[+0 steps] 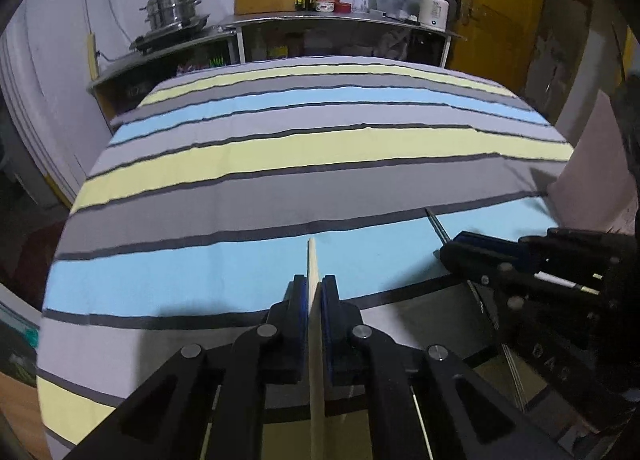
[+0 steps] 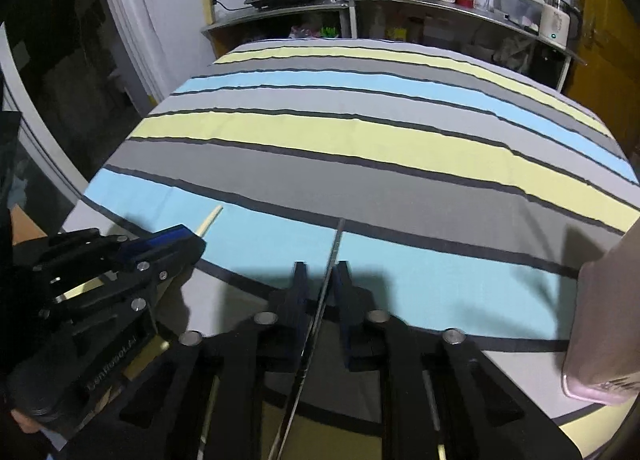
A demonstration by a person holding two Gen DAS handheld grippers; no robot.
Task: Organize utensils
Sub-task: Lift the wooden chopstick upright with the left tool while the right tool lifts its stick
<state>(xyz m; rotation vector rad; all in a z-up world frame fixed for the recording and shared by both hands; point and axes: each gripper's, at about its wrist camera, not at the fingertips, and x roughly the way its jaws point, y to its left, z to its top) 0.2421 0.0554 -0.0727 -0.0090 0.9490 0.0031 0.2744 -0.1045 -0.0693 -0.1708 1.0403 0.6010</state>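
From the left wrist view, the left gripper [image 1: 315,286] has its jaws closed narrow on a pale wooden stick [image 1: 313,260], flat and thin like a chopstick or spatula handle, which runs up between the pads and pokes out past the tips over the blue band of the striped cloth [image 1: 320,147]. Off to the right the right gripper [image 1: 448,250] comes in from the side with a thin dark metal rod [image 1: 436,221] sticking out of its tip. A pinkish box [image 1: 596,163] stands at the right edge of the cloth. No holder or tray for the utensils shows here, so the sorting looks early: both pieces are picked up, neither is put away yet

From the right wrist view, the right gripper [image 2: 320,280] has a slim shiny metal utensil [image 2: 334,248] running between its jaws, which stand narrow; the pads appear to press on it, though a thin gap shows on one side. The utensil is long, straight and reflective, its end over the dark stripe. At the left the left gripper [image 2: 192,240] holds the wooden stick [image 2: 210,219], whose blunt pale end juts out. The pink box [image 2: 600,320] sits at the right. What is left, I judge, is carrying both pieces to wherever they belong, a place neither view shows
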